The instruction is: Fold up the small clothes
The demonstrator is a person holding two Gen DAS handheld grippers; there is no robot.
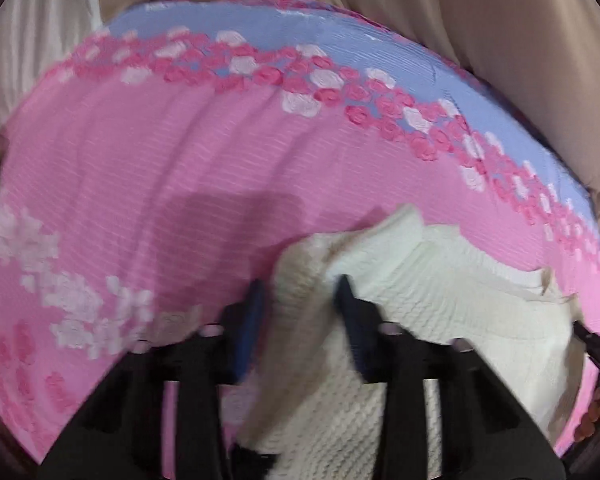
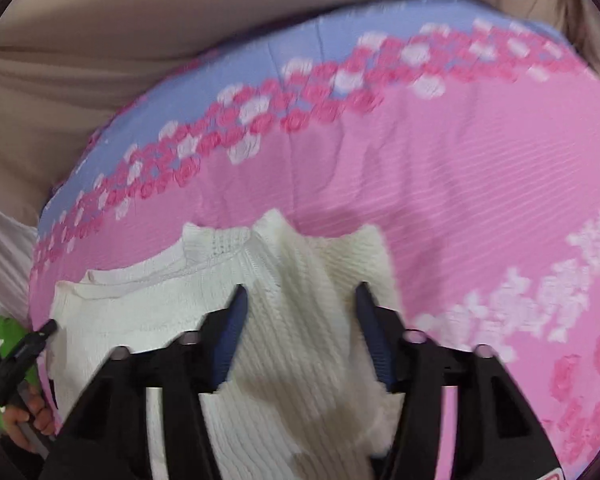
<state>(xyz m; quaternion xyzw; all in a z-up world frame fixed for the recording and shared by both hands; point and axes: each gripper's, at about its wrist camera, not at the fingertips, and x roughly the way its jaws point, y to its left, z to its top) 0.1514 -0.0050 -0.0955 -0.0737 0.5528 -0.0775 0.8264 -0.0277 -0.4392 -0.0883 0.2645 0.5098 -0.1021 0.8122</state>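
Nearest, the left hand-held gripper [image 1: 300, 296] has its jaws apart around a raised fold of the cream ribbed knit garment [image 1: 440, 304]; whether the pads press it is unclear. The right hand-held gripper [image 2: 300, 304] likewise straddles the garment [image 2: 284, 360], jaws apart. The knit lies on a pink crinkled floral cover [image 2: 440, 184], wide and bare beyond, bordered by a lilac band [image 1: 260, 32], then beige cloth [image 2: 140, 12].

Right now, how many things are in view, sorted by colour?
White: 1, knitted garment
Pink and blue: 1, floral cover
Beige: 1, sheet
Black with blue pads: 2, left tool, right tool
Total: 5
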